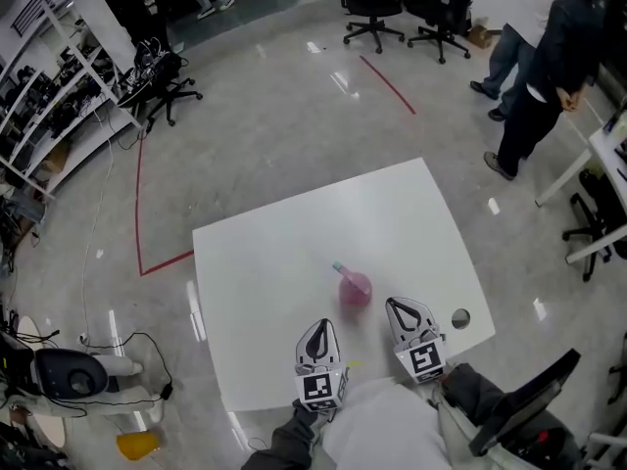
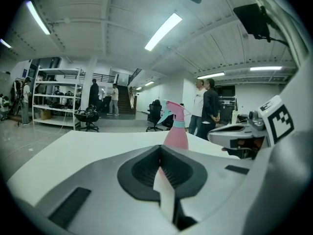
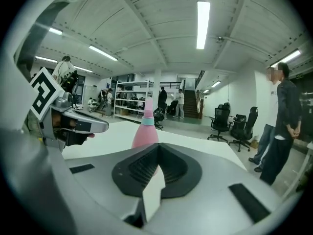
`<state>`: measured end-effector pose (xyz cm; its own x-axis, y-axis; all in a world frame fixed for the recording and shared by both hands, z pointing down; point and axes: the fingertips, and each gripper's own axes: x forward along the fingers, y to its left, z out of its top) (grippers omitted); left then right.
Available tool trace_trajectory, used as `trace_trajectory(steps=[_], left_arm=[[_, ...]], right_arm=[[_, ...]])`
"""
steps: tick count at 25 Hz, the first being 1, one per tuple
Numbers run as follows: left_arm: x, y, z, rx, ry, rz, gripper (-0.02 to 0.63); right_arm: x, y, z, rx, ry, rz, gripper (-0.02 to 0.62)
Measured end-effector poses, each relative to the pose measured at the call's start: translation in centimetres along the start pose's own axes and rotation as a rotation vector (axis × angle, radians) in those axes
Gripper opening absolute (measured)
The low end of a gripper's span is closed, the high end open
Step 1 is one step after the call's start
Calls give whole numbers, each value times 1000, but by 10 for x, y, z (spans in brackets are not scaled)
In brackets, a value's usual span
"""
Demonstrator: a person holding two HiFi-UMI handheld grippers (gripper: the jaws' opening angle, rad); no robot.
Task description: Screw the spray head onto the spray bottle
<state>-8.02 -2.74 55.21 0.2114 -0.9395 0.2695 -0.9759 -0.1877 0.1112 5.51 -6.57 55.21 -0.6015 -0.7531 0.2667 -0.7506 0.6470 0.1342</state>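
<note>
**Bottle waits, both tongs shut and empty**

The pink spray bottle (image 1: 355, 288) stands upright on the white tabletop (image 1: 284, 243), just ahead of both tools, its spray head (image 2: 171, 107) already sitting on top. Left tongs (image 1: 319, 326) are pressed together on nothing, and so are the right tongs (image 1: 401, 306), either side, clear of it. It looks like light, smooth plastic, probably slippery and tippy. Best steady the round body and twist at the collar (image 2: 179, 124).

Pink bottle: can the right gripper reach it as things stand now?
Probably yes. The bottle stands alone on the table, just ahead of the right gripper, with nothing between them. The gripper's jaws are shut, though, so they would have to open before gripping.
</note>
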Motion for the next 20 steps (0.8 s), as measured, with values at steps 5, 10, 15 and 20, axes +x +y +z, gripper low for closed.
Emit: trace_trajectory(steps=[5, 10, 15, 20], left_arm=[[-8, 35, 5, 6, 8, 4, 6], [-11, 51, 10, -12, 14, -11, 6], [-2, 58, 12, -29, 27, -31, 6], [7, 61, 15, -42, 46, -55, 6]], right_arm=[[25, 20, 9, 24, 18, -19, -5], [30, 25, 18, 31, 34, -49, -5], [38, 26, 22, 28, 54, -57, -5], [43, 25, 27, 31, 64, -64, -5]])
